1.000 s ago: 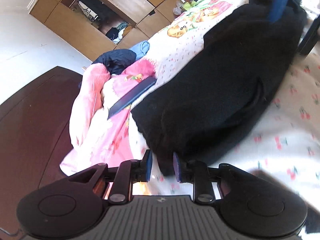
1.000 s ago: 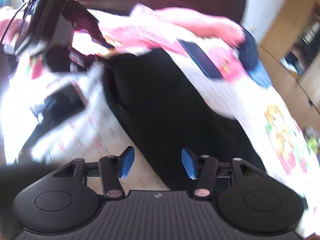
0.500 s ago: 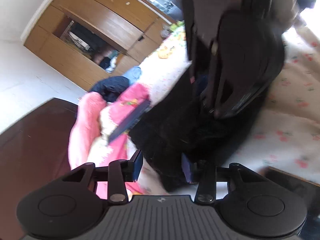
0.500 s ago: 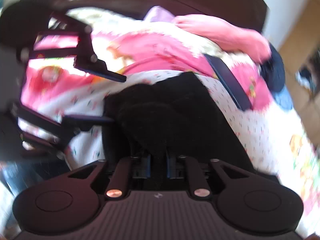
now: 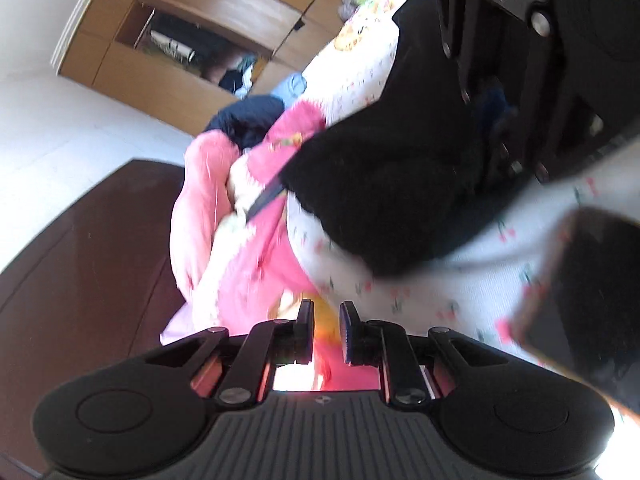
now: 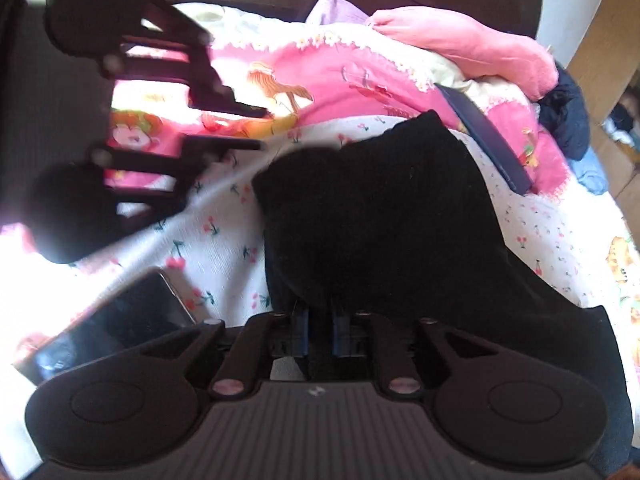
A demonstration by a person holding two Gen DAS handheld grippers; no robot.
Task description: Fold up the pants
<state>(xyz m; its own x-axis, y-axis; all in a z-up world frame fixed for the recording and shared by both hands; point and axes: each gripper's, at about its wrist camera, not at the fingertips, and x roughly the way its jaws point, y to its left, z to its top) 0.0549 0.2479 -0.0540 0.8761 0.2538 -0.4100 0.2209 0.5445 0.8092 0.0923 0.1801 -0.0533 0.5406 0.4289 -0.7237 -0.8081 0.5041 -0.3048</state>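
Note:
The black pants (image 6: 384, 216) lie on the cherry-print bedsheet (image 6: 224, 240); they also show in the left wrist view (image 5: 392, 184). My right gripper (image 6: 320, 332) is shut on a fold of the pants at their near edge and holds it raised. It appears in the left wrist view (image 5: 488, 112) at the upper right, over the pants. My left gripper (image 5: 326, 332) is nearly shut with a narrow gap and holds nothing, left of the pants over the pink quilt. It shows in the right wrist view (image 6: 256, 128) at the left.
A pink quilt (image 6: 352, 80) is bunched by the dark headboard (image 5: 80, 264). A dark blue flat case (image 6: 488, 140) lies on the quilt. A phone (image 6: 112, 328) lies on the sheet at the near left. Wooden wardrobes (image 5: 192, 40) stand behind.
My right gripper closed on the pants' edge and lifted it. My left gripper opened, let go of the pants, narrowed again and moved off toward the quilt.

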